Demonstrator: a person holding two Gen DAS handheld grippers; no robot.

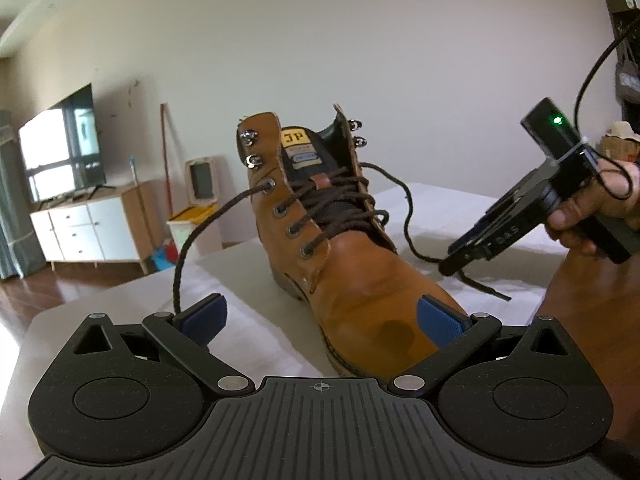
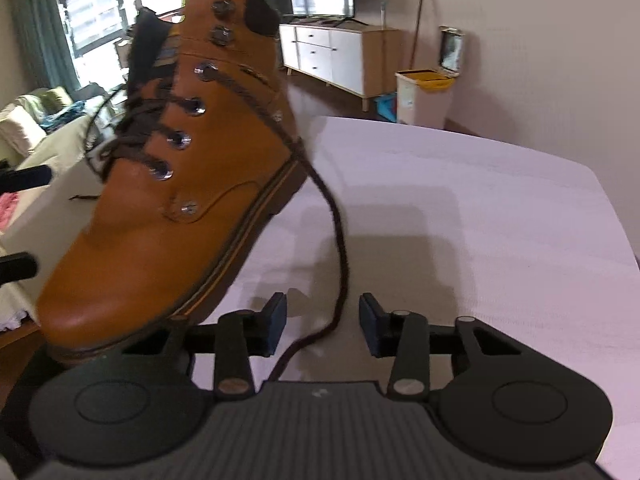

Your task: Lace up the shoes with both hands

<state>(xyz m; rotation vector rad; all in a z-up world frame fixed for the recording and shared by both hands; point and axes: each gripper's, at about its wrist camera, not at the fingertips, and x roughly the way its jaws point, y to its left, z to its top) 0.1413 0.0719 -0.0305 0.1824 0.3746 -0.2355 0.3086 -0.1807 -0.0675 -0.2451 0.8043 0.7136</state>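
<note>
A tan leather boot point(image 1: 360, 280) stands upright on the white-covered table point(image 1: 256, 332), its toe toward my left gripper point(image 1: 320, 320). That gripper is open wide, with the toe between its blue pads but untouched. One dark brown lace point(image 1: 188, 248) drops from the top left eyelet past the outside of the left finger. The other lace point(image 1: 404, 208) loops off the boot's right side to the tip of my right gripper point(image 1: 450, 262), held by a hand point(image 1: 592, 208). In the right wrist view the lace point(image 2: 340, 248) lies between the pads of the right gripper point(image 2: 323, 320), which stand apart without pressing it, beside the boot point(image 2: 160, 220).
The table's far edge point(image 2: 600, 184) lies beyond the boot, and bare brown wood point(image 1: 592, 312) shows to the right of the cloth. Past the table are a white cabinet point(image 1: 88, 232) with a TV point(image 1: 60, 148), a bin point(image 2: 424, 96) and a sofa point(image 2: 36, 136).
</note>
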